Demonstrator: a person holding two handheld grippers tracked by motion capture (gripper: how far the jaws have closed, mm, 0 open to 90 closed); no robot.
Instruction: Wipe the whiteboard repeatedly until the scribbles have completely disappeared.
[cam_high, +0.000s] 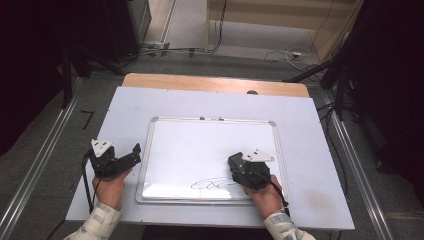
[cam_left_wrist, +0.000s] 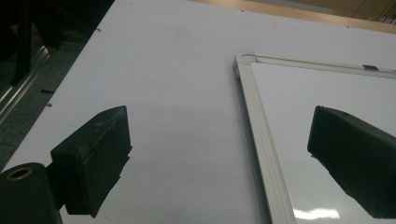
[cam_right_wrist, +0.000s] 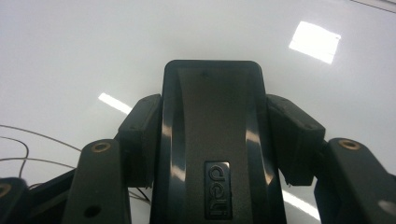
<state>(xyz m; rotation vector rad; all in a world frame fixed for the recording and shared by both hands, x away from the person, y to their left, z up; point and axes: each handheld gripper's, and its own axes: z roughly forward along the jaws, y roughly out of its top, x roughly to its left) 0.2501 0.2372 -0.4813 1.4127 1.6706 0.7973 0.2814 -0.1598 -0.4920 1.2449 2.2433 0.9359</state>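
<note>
1. A whiteboard (cam_high: 210, 150) with a silver frame lies flat in the middle of the bench (cam_high: 310, 150), which is covered by a white sheet; a strip of wood shows at the far edge, at 12 o'clock.
2. The left hand-held gripper (cam_high: 131, 152) is at 9 o'clock from the whiteboard, held over the white sheet just beside the board's left frame. Its grey three-cornered plate is on top and its cable hangs down beside the person's hand (cam_high: 111, 187).
3. In the left gripper view the left hand-held gripper (cam_left_wrist: 219, 154) has its jaws wide apart and nothing is between them — one jaw is over the white sheet, the other over the board surface, and the frame of the whiteboard (cam_left_wrist: 261, 140) runs between them.
4. The right hand-held gripper (cam_high: 236, 162) is over the lower right part of the whiteboard, near 5 o'clock, held by the person's right hand (cam_high: 265, 197).
5. In the right gripper view the right hand-held gripper (cam_right_wrist: 215, 135) is closed on a black eraser (cam_right_wrist: 212, 140), one jaw against each long side — a small "deli" mark is on the top of the eraser.
6. A thin black scribble (cam_high: 212, 184) is drawn on the board near its bottom edge, at 9 o'clock from the right hand-held gripper and close to it. In the right gripper view the scribble (cam_right_wrist: 28, 144) appears at the left edge.
7. A bright reflection of light lies on the whiteboard along its near edge.
</note>
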